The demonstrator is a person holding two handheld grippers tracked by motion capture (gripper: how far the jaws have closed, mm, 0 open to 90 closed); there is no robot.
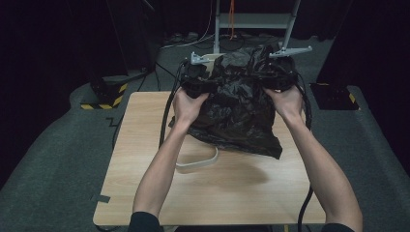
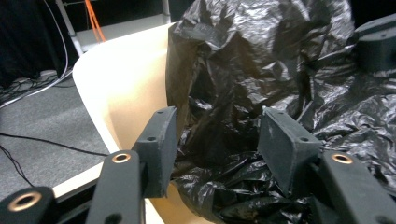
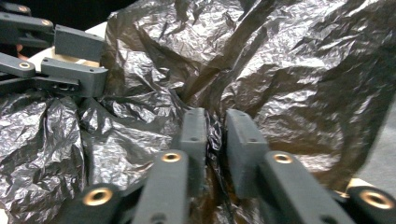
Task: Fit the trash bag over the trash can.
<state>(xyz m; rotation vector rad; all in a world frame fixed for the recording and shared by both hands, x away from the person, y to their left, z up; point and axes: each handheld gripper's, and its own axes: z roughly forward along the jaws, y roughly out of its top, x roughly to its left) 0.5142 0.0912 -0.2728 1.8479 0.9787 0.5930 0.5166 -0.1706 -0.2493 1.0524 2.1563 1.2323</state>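
Observation:
A crumpled black plastic bag (image 1: 237, 111) is held up over the far half of the wooden table (image 1: 145, 169), and its lower corner droops to the tabletop. My left gripper (image 1: 198, 84) is at the bag's left edge. In the left gripper view it (image 2: 219, 144) stands open, its two pads wide apart with loose bag plastic (image 2: 261, 56) bulging between them. My right gripper (image 1: 278, 77) is at the bag's right edge. In the right gripper view it (image 3: 215, 135) is shut on a fold of the bag (image 3: 289, 70), and the left gripper (image 3: 88, 58) shows farther off, jaws apart.
A white strip (image 1: 200, 162) curves on the table just under the bag's near edge. Beyond the table a metal frame (image 1: 251, 19) stands among floor cables. Yellow-and-black striped bases (image 1: 104, 104) lie at the far corners. The pale tabletop (image 2: 121, 84) curves away left of the bag.

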